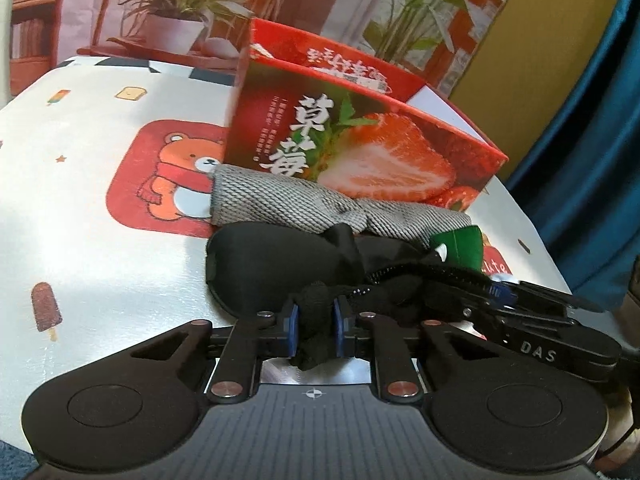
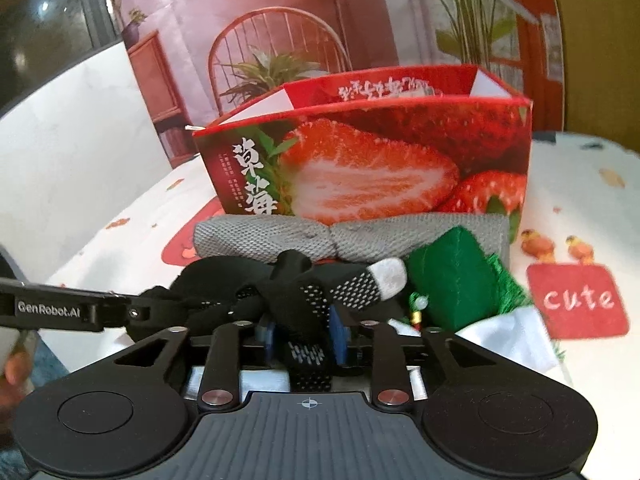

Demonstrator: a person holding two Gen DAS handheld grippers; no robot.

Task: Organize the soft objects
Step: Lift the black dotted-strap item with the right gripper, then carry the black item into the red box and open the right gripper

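My left gripper (image 1: 314,326) is shut on a black knitted glove (image 1: 320,308) at the near edge of the pile. My right gripper (image 2: 304,330) is shut on the same black glove (image 2: 308,300), which has white grip dots and a grey fingertip. A black eye mask (image 1: 276,252) lies just beyond. A grey knitted cloth (image 1: 288,200) (image 2: 280,238) lies against the red strawberry box (image 1: 360,152) (image 2: 380,164), which stands open at the top. A green fabric piece (image 2: 452,284) (image 1: 460,246) lies right of the glove.
The table (image 1: 80,220) has a white cloth with bear and ice-lolly prints and a red "cute" patch (image 2: 580,300). A white fabric item (image 2: 516,340) lies at the right. A printed backdrop with plants stands behind. A blue curtain (image 1: 592,160) hangs at the right.
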